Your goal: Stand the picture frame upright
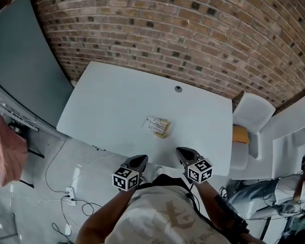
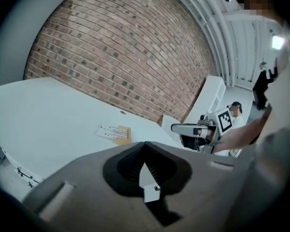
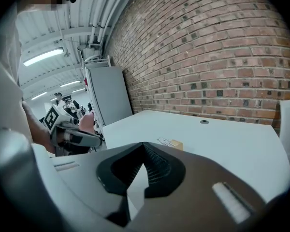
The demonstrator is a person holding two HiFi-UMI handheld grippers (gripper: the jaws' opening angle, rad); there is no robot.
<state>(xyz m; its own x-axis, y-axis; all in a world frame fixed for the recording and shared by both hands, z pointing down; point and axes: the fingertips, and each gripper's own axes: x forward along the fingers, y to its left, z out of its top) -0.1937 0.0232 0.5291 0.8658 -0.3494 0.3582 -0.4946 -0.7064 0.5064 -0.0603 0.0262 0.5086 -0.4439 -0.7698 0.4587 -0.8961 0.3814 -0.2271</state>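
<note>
Frame (image 1: 158,126) lies flat on the desk (image 1: 112,100), likely light and stiff (pinch one edge), while left tongs (image 1: 138,160) and right tongs (image 1: 183,153) are closed, empty.

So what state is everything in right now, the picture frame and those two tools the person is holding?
picture frame: lying flat on the table, not stood up, nothing touching it.
left tool: shut, empty, held by the table's near edge, short of the frame.
right tool: shut, empty, also by the near edge, short of the frame.
</note>
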